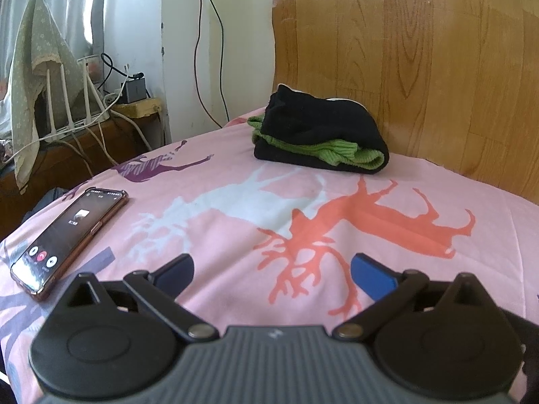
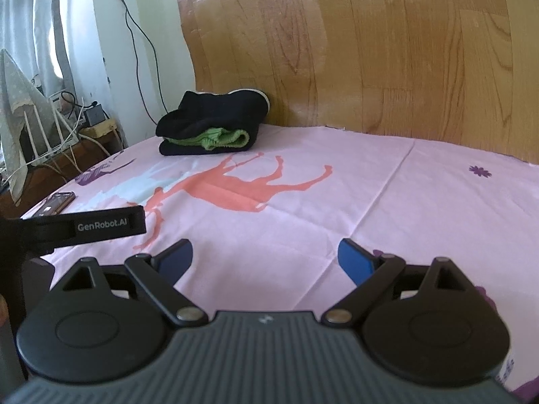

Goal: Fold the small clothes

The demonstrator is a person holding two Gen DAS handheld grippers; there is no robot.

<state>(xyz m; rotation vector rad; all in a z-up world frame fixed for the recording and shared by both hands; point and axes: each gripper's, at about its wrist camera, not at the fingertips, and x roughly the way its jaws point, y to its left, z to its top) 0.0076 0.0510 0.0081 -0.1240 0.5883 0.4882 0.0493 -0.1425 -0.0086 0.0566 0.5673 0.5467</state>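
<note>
left wrist view shows the left gripper [image 1: 271, 274] low over the pink deer-print bedsheet [image 1: 235, 181], its blue-padded fingers [image 1: 372, 274] spread wide with nothing between them. the right gripper [image 2: 264, 261] is just the same in its own view: wide apart, empty, over bare sheet.

the clothes pile [image 1: 320, 134] sits at the far edge of the bed, right against the wooden headboard [image 1: 421, 67]. it is a black knit garment [image 2: 215, 114] wrapped around a green ribbed one [image 2: 222, 138], already doubled over into a loose bundle.

both pieces look soft, light and limp. i judge they will sag and slide apart if lifted from the middle, so pinch a hem or a corner of a single layer; the ribbed green edge sticking out the front looks like the easiest bite. the knit should not be slippery against the pads.

a phone [image 1: 69, 239] lies near the left edge of the bed with its screen lit; the text is too small to read. a black strap [image 2: 97, 225] in the right wrist view reads "genrobot.ai".
</note>
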